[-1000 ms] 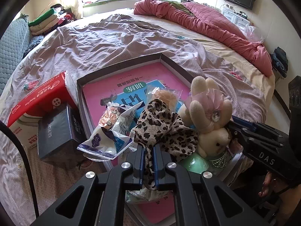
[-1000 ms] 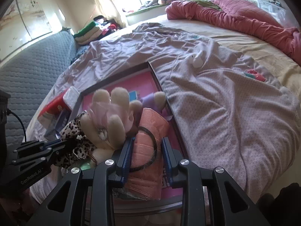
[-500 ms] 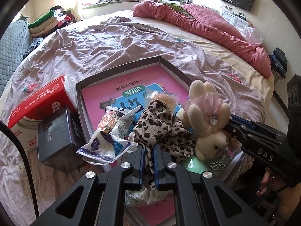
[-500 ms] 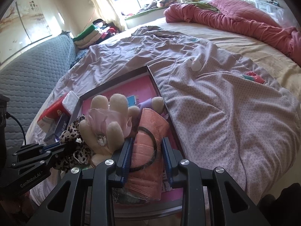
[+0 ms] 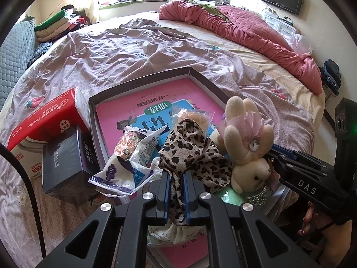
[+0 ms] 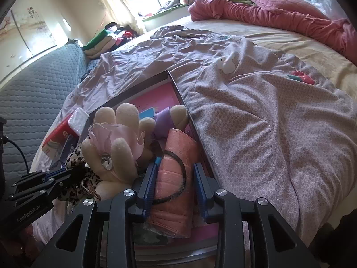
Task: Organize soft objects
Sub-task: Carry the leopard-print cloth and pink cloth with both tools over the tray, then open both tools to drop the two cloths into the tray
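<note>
Pinching the leopard-print cloth (image 5: 191, 156) over the shallow box (image 5: 142, 80), your left gripper (image 5: 177, 187) was clamped tight. Your right gripper (image 6: 175, 185) had just been spreading around the pink fabric roll (image 6: 176, 163), pads apparently off it. Next you'd need to back out and let the roll settle in the box, I'd guess.

book (image 5: 142, 111): cover partly hidden under the packets, leopard cloth and plush
leopard cloth (image 5: 189, 151): lower end hidden between the fingers
person's hand (image 5: 312, 221): mostly hidden behind the right hand-held gripper
tray (image 6: 178, 89): near end cut off by the fingers
</note>
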`<state>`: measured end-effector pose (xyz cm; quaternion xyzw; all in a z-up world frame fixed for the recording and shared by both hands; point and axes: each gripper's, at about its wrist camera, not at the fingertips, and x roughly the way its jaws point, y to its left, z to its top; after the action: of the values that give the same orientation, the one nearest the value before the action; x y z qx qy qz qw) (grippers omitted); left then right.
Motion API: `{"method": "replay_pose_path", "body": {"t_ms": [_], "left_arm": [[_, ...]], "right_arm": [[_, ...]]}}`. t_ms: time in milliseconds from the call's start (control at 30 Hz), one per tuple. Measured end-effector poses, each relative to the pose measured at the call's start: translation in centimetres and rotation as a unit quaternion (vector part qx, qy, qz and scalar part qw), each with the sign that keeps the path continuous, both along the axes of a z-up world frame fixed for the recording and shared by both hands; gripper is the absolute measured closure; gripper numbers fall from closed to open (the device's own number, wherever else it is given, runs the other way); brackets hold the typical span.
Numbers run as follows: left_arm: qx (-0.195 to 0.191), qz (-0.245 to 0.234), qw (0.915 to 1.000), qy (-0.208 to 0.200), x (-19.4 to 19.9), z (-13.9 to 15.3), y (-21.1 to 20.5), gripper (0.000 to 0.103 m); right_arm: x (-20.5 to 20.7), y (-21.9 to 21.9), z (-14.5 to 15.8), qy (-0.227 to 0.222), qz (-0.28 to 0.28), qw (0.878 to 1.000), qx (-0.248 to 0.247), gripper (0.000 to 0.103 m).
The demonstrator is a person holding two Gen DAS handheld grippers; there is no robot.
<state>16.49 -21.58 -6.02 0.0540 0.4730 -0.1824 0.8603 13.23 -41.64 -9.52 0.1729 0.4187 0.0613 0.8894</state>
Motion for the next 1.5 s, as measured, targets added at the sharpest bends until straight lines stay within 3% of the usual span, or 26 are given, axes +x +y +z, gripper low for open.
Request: {"method": "replay_pose_path", "body": {"t_ms": [633, 733, 833, 933, 1033, 1400, 1500], "left_arm": [[-0.018, -0.001, 0.9998, 0.002, -0.1, 0.3, 0.2, 0.092], [-0.019, -0.001, 0.9998, 0.001, -0.2, 0.4, 0.2, 0.092], [-0.020, -0.001, 0.9998, -0.001, -0.2, 0.6, 0.2, 0.092], [-0.022, -0.002, 0.9998, -0.002, -0.2, 0.8, 0.2, 0.089], [-0.019, -0.001, 0.9998, -0.003, -0.3, 0.9, 0.2, 0.086], [-0.010, 0.012, 0.9998, -0.008, -0.6, 1.6, 0.9, 0.055], [-0.014, 0.017, 0.9997, -0.012, -0.9, 2.0, 1.5, 0.052]], "right_arm": [[-0.7, -0.8, 0.9, -0.006, -0.014, 1.000, 0.013, 0.058], [-1.0, -1.0, 1.5, -0.013, -0.020, 1.000, 0.018, 0.054], [-1.2, -0.9, 2.1, -0.018, -0.025, 1.000, 0.003, 0.044], [-1.3, -0.8, 2.6, -0.020, -0.028, 0.999, -0.005, 0.042], [-1.5, -0.7, 3.1, -0.024, -0.031, 0.999, -0.013, 0.038], [-2.2, 0.4, 5.0, -0.040, -0.024, 0.998, -0.031, 0.030], [-2.4, 0.9, 5.6, -0.045, -0.018, 0.998, -0.038, 0.030]]}}
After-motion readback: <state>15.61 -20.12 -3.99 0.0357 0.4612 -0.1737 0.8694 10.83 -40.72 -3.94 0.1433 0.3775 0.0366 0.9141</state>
